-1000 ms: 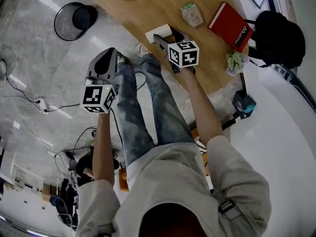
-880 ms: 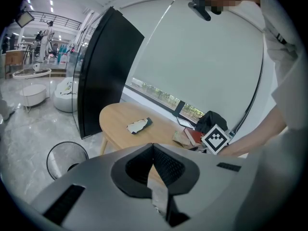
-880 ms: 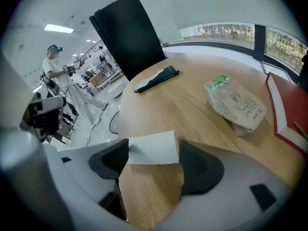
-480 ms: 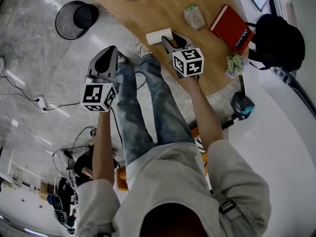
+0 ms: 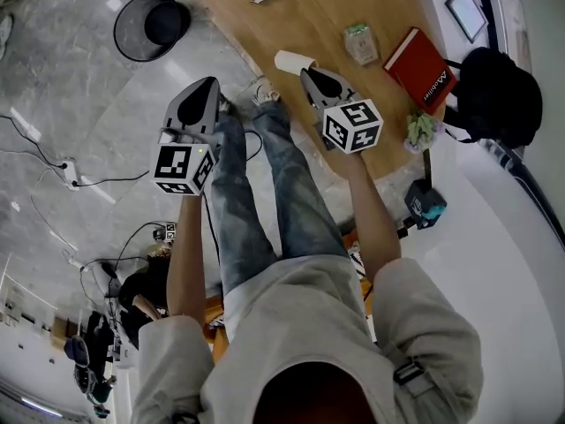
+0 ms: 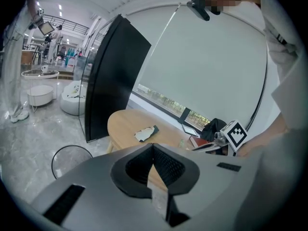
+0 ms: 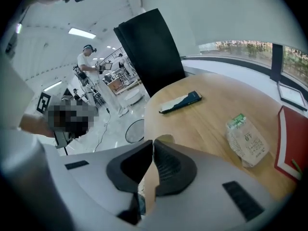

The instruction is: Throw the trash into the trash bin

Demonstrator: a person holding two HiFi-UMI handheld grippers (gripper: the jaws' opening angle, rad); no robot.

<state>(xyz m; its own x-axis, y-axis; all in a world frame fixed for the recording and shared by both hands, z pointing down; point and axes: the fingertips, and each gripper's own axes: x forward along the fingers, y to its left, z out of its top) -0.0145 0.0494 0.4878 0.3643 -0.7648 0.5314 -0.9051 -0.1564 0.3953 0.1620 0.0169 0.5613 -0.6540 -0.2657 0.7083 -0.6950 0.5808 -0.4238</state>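
Right gripper [image 5: 307, 72] is at the near edge of the wooden table [image 5: 309, 16]. Its jaws have just been closing, and the tips now meet on a white paper scrap [image 5: 291, 60]. The right gripper view shows the scrap [image 7: 163, 139] poking out just past the pinched tips [image 7: 152, 142]. Whether it is clear of the tabletop, I can't tell.

Left gripper [image 5: 210, 81] hangs over the marble floor beside the person's knee. Its jaws are together with nothing between them, as the left gripper view [image 6: 152, 146] confirms.

The black wire trash bin [image 5: 152, 26] stands on the floor off the table's end, well apart from both grippers. Beyond the scrap, a small packet [image 5: 361, 42] and a red book [image 5: 422, 57] lie on the table.
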